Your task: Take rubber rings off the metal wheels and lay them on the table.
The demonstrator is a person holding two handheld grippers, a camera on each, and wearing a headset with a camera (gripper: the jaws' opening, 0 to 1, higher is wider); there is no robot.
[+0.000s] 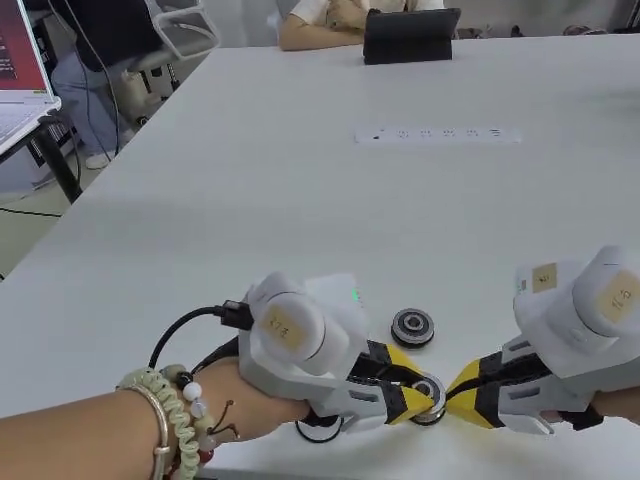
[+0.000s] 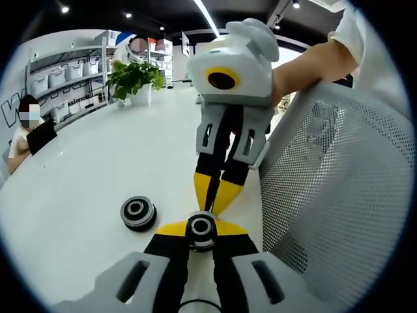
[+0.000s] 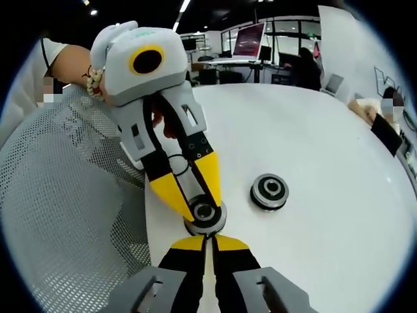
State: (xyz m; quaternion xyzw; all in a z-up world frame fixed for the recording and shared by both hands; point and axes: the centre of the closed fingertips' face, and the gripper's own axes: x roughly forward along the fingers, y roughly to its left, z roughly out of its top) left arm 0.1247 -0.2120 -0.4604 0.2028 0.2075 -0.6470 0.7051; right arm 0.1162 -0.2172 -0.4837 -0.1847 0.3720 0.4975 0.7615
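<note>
Wheel (image 1: 428, 392) with its rubber ring is sitting near the front edge of the table (image 1: 300, 200), clamped flat between the jaws of the left gripper (image 2: 201, 228). The right gripper (image 3: 208, 242) is facing it from the opposite side, jaws pressed together at the rim, perhaps nipping the ring. A second wheel (image 1: 412, 327) is lying just beyond.

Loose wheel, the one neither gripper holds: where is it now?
Head view, lower centre: the loose wheel lies on the white table just beyond the left gripper and its clamped wheel, touching neither.
</note>
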